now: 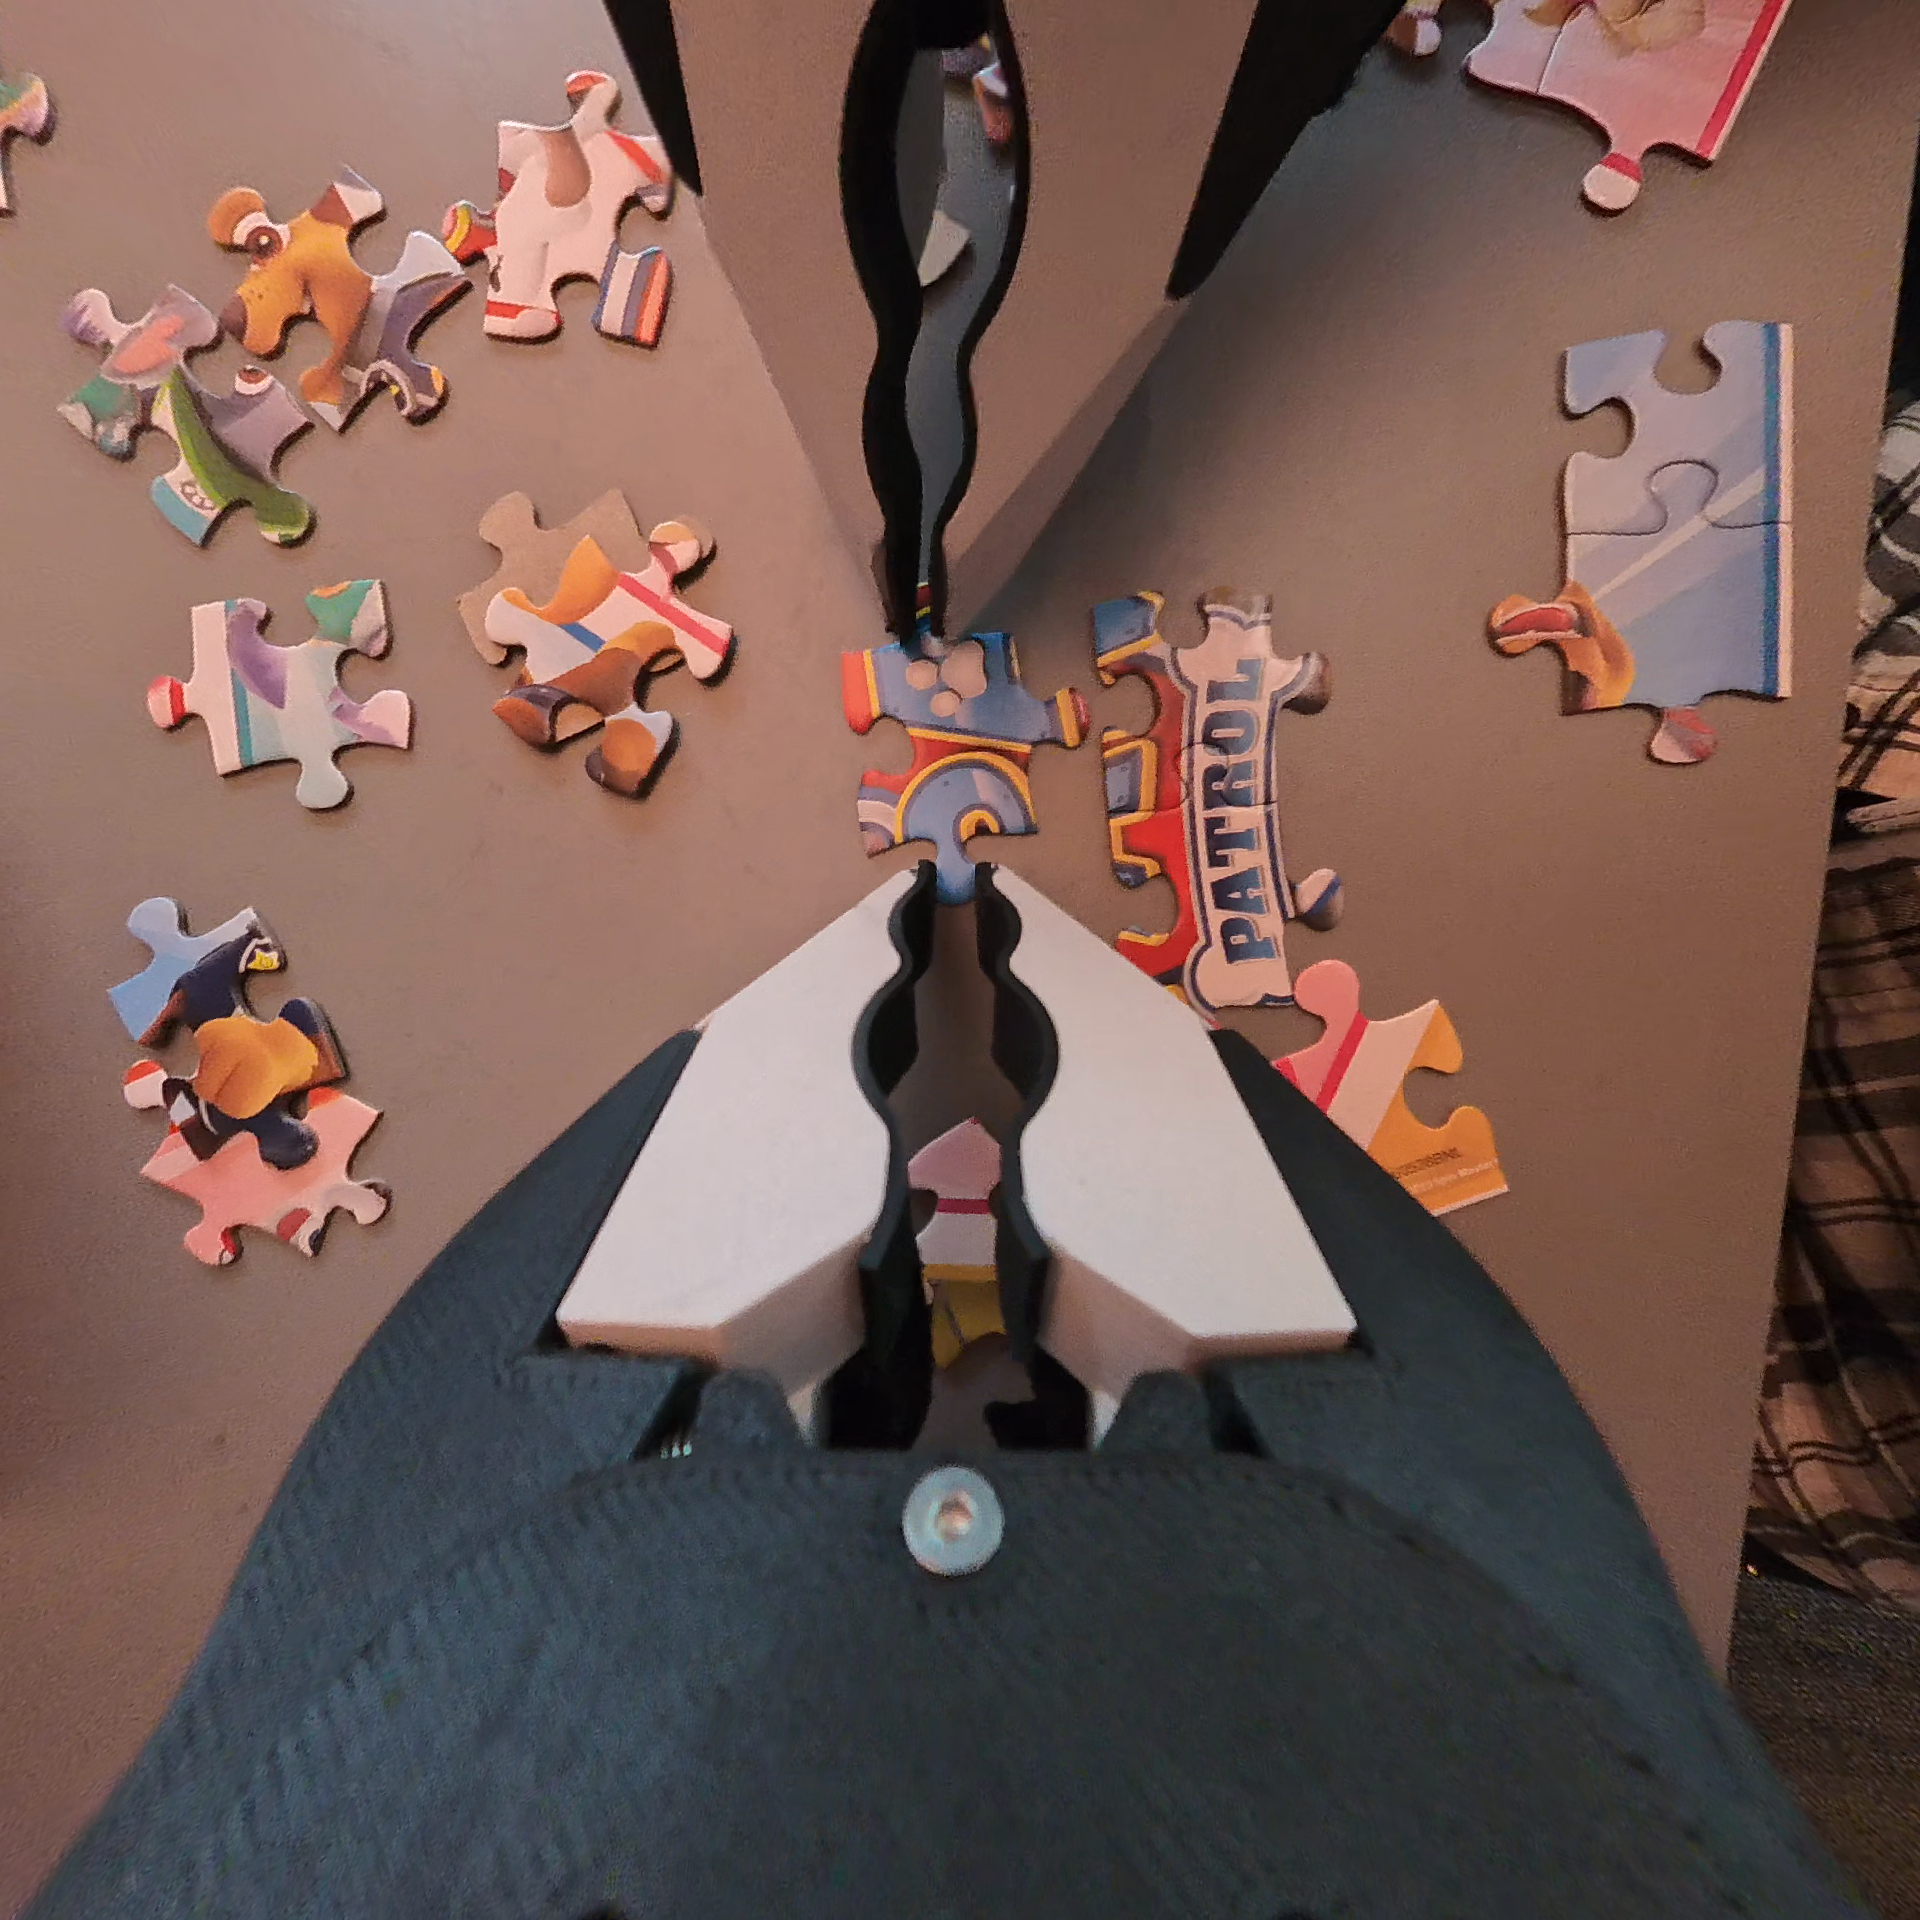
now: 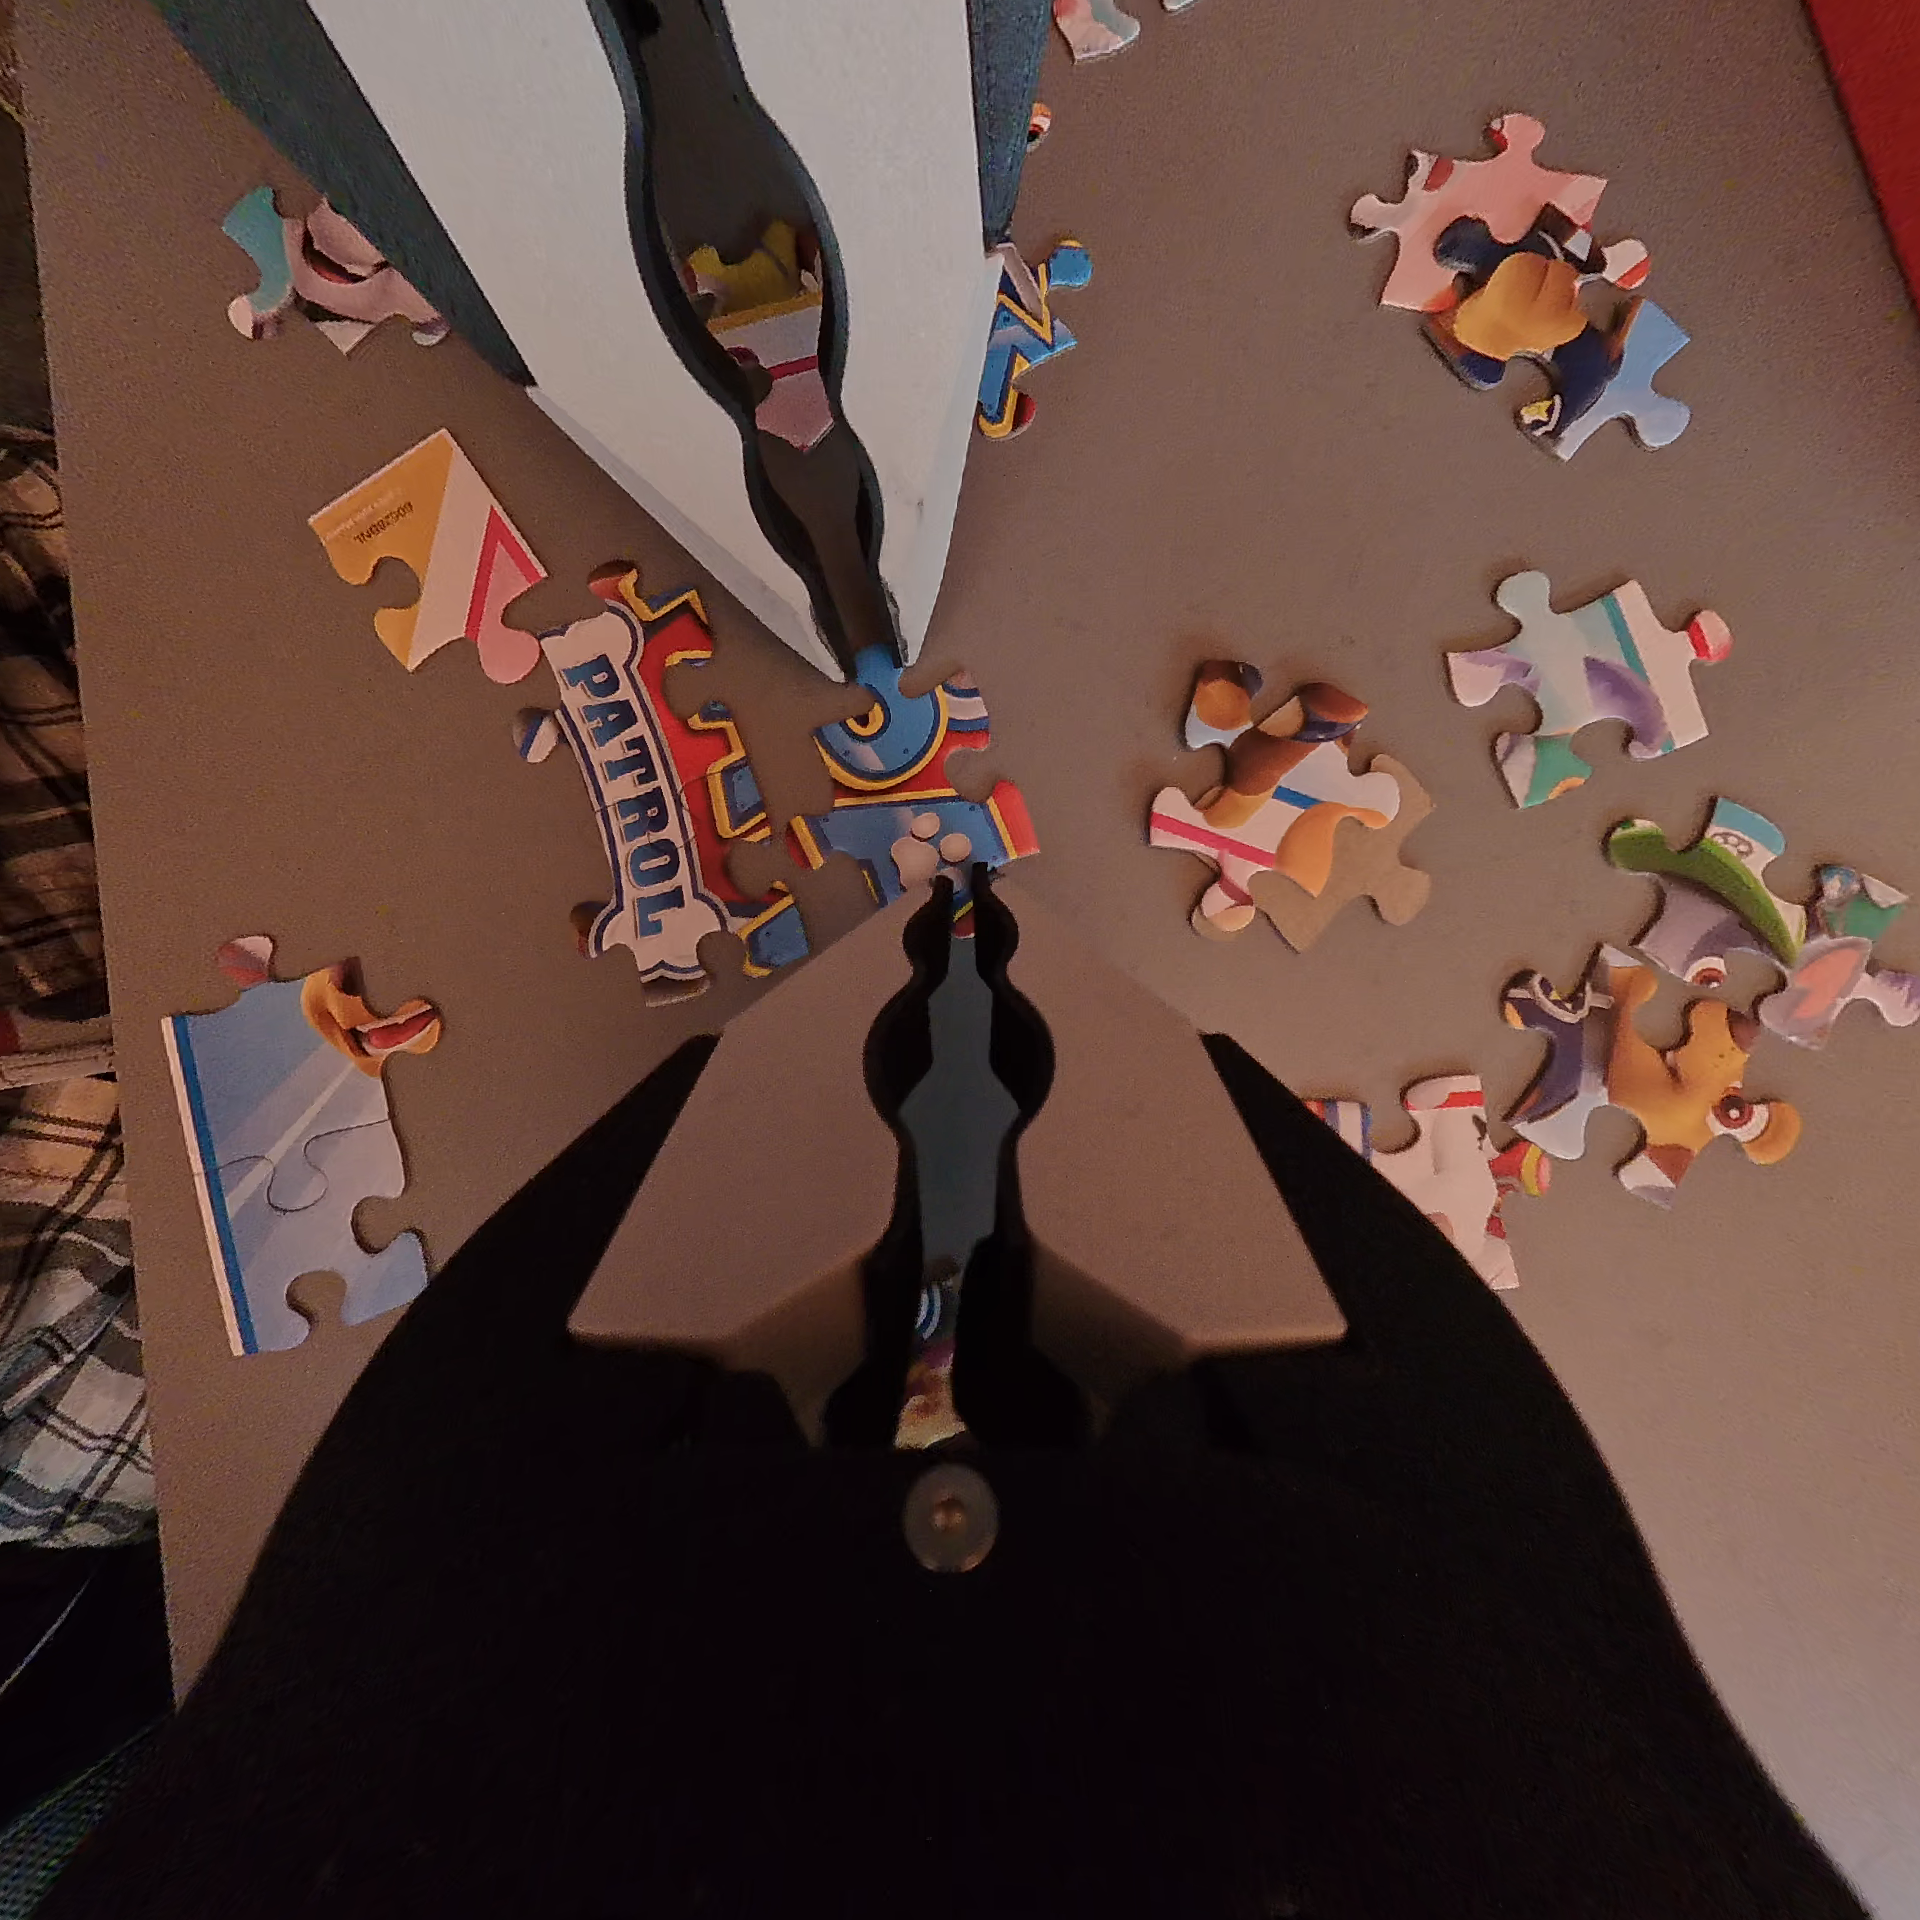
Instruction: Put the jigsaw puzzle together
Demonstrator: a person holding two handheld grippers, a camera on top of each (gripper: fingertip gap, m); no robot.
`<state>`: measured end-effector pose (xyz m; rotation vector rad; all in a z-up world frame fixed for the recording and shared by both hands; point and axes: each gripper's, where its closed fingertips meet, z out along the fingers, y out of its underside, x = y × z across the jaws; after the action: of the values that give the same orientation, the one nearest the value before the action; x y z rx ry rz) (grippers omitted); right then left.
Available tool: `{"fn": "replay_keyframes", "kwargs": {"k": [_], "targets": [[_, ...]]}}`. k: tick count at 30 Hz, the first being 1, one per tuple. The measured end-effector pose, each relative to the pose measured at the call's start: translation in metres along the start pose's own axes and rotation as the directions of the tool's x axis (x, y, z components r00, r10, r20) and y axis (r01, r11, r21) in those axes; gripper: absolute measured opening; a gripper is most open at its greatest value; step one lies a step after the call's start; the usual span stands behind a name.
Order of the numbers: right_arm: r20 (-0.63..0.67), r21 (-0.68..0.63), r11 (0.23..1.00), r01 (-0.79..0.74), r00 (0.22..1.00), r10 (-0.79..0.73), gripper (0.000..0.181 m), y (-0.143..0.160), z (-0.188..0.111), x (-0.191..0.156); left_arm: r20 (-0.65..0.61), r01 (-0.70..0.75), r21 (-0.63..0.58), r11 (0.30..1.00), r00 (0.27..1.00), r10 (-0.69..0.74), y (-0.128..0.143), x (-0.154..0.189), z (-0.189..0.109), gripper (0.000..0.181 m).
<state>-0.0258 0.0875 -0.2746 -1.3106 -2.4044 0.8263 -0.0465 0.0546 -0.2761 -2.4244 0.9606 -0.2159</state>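
Observation:
A blue-and-red puzzle piece (image 1: 956,748) lies flat on the brown table (image 1: 582,935), just left of a joined red-and-white lettered section (image 1: 1216,800). My left gripper (image 1: 954,881) is shut on the piece's blue tab at its near end. My right gripper (image 1: 914,623) comes in from the far side and pinches the opposite edge. In the right wrist view, my right gripper (image 2: 958,885) is shut on the same piece (image 2: 909,779), the left gripper (image 2: 878,652) holds the blue tab, and the lettered section (image 2: 644,790) sits to the left.
Several loose pieces and small joined clusters lie to the left (image 1: 312,312). A blue-sky edge section (image 1: 1683,520) and an orange corner piece (image 1: 1392,1101) lie to the right. Plaid cloth (image 1: 1870,935) hangs beyond the table's right edge.

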Motion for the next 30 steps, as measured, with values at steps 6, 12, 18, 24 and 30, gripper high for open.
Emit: {"fn": "replay_keyframes", "kwargs": {"k": [6,12,18,24,30], "targets": [[0.022,0.022,1.0,-0.015,1.0,0.015,0.0,-0.008,0.004,0.001,0.024,-0.003,0.017,1.0,1.0,0.003,-0.001,-0.003,-0.001,0.0],[0.02,0.013,1.0,-0.01,1.0,0.01,0.0,-0.012,0.006,0.001,0.022,-0.01,0.003,1.0,1.0,0.01,0.001,-0.003,-0.001,0.0],[0.026,-0.008,1.0,-0.03,0.999,0.03,0.016,-0.003,0.001,0.0,0.025,-0.004,-0.009,1.0,1.0,0.005,0.005,-0.005,-0.003,0.0],[0.027,-0.01,1.0,-0.021,0.999,0.021,0.01,-0.006,0.004,-0.001,0.017,0.003,-0.016,1.0,1.0,-0.003,0.007,-0.003,-0.004,0.0],[0.027,-0.004,1.0,-0.028,0.999,0.028,0.007,-0.01,0.007,-0.001,-0.01,0.02,-0.012,1.0,1.0,-0.02,0.01,0.003,-0.006,0.009]]}}
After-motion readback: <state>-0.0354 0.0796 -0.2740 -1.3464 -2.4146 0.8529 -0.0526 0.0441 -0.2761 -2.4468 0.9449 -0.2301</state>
